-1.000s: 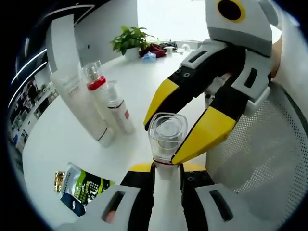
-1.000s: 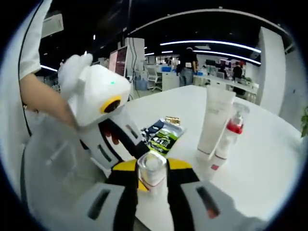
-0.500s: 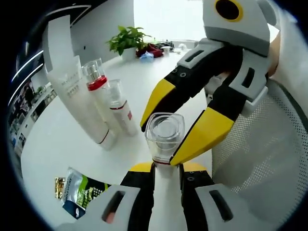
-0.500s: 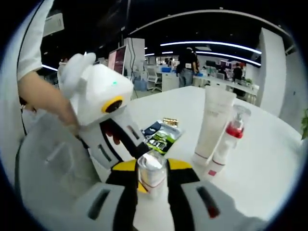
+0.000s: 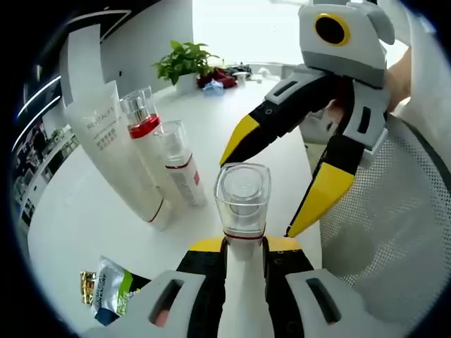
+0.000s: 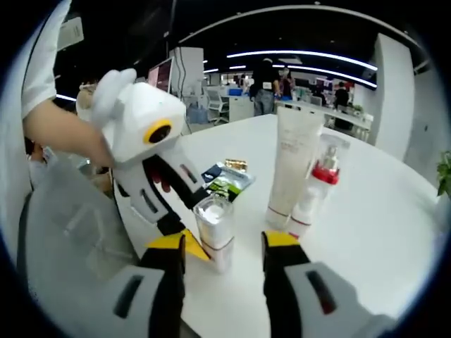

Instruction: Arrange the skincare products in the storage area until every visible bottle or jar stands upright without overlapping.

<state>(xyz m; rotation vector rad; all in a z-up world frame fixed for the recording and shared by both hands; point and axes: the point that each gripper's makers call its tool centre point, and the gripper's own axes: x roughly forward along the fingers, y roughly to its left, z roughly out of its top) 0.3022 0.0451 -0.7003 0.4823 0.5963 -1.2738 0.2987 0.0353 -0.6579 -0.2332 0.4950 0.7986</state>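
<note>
A white bottle with a clear cap [image 5: 243, 201] stands up between my left gripper's [image 5: 244, 246] jaws, which are shut on its body. My right gripper [image 5: 258, 196] reaches in from the right, its jaws spread wide on either side of the cap and not touching it. In the right gripper view the same bottle [image 6: 213, 229] stands just ahead of my open right gripper [image 6: 224, 243], with the left gripper [image 6: 192, 224] holding it from the left. Behind stand a tall white tube [image 5: 116, 155], a pump bottle with a red collar [image 5: 144, 130] and a small clear-capped bottle [image 5: 180, 169], all upright and close together.
Flat sachets [image 5: 106, 289] lie on the round white table [image 5: 77, 211] near the tube. A potted plant [image 5: 187, 60] sits at the far edge. A white mesh chair back [image 5: 394, 225] is close on the right. A person's arm [image 6: 63, 137] holds the left gripper.
My right gripper's jaws have opened off the bottle's cap and drawn back a little. The left gripper keeps its hold on the bottle.
</note>
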